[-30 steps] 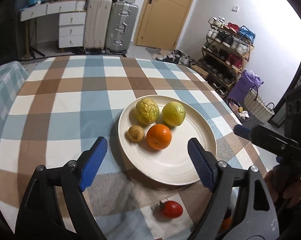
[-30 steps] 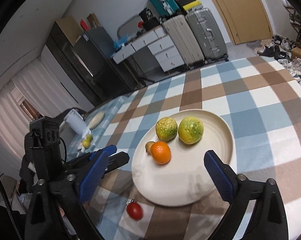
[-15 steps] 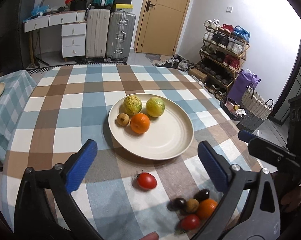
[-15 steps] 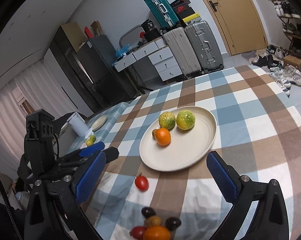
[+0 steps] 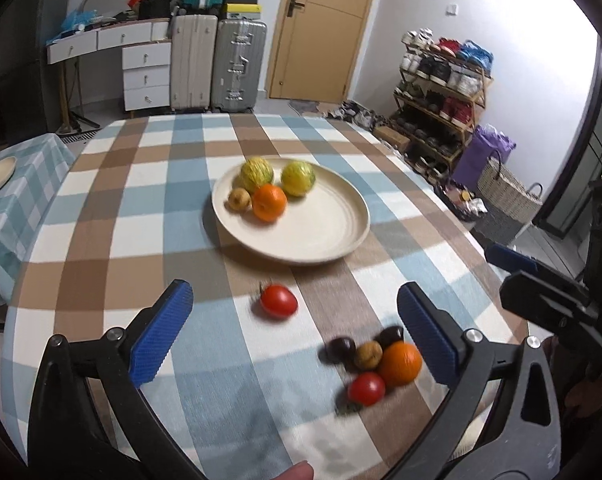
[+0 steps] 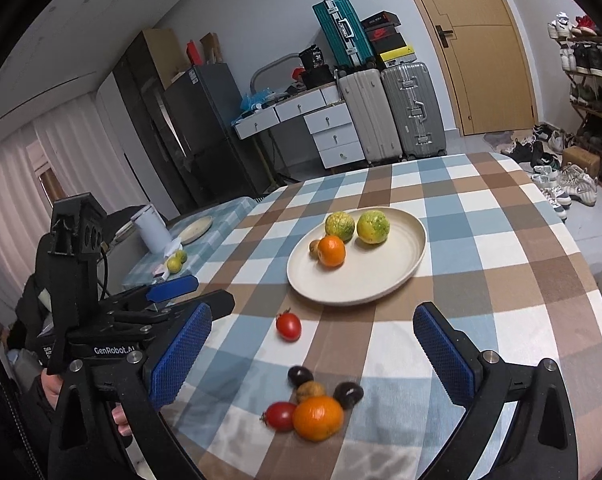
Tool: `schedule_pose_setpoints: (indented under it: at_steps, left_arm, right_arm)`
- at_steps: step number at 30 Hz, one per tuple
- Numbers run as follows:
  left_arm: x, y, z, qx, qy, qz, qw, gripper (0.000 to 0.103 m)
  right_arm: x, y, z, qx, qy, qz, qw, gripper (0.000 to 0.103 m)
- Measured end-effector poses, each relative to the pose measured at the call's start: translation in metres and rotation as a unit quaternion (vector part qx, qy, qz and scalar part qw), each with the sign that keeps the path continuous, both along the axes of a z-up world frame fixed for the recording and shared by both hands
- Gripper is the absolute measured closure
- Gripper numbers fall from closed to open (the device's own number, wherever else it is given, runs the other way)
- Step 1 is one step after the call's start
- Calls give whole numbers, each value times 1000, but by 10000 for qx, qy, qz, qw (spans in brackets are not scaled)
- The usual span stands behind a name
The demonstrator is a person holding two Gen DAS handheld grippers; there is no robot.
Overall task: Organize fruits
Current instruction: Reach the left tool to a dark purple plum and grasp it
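A cream plate on the checked tablecloth holds two yellow-green fruits, an orange and a small brown fruit. Nearer me a lone red tomato lies on the cloth. Closer still sits a cluster: an orange, a tomato, a brown fruit and two dark fruits. My left gripper is open and empty above the lone tomato. My right gripper is open and empty over the cluster.
A side table at the left carries a small plate and fruit. Suitcases, drawers and a door stand behind the table; a shoe rack and a basket are at the right. The table's round edge curves near both grippers.
Both grippers have pulled back from the plate toward the table's near edge. The lone tomato and the fruit cluster have come into view. The left jaws have spread wider.
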State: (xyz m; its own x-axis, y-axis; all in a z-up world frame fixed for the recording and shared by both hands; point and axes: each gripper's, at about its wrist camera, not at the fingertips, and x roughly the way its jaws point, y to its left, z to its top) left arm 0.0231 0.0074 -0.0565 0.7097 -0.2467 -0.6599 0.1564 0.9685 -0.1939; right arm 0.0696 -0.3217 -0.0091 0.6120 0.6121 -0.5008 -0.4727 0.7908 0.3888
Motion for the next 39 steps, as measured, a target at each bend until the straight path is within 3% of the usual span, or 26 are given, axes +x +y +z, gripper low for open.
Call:
schedule_pose_setpoints:
  at_steps: [15, 19, 23, 25, 26, 27, 31, 39]
  left_arm:
    - [7, -8, -55, -138, 675, -285, 9972, 1]
    - [20, -7, -68, -346, 907, -296, 9948, 5]
    - [30, -9, -73, -425, 963, -353, 9938, 19]
    - [34, -10, -75, -456, 1011, -432, 9929, 36]
    - [37, -11, -76, -495, 1068, -479, 9919, 53]
    - [40, -12, -78, -521, 1141, -510, 9908, 59]
    - [43, -14, -80, -705, 1203, -585, 9885, 60]
    - [47, -19, -83, -800, 1260, -753, 9859, 75]
  right_arm:
    - [-20, -7, -25, -184, 151, -77, 9997, 0]
    - [-16, -9, -36, -121, 261, -89, 9995, 0]
    - [-12, -11, -45, -46, 387, -100, 9992, 0]
    - [-8, -13, -50, -26, 452, -124, 9989, 0]
    - [-7, -14, -52, -17, 478, -130, 9988, 0]
    - [-5, -16, -54, 10, 503, -133, 9986, 0]
    - [-1, -23, -61, 110, 565, -176, 9982, 0]
    - [5, -29, -70, 236, 698, -221, 9970, 0]
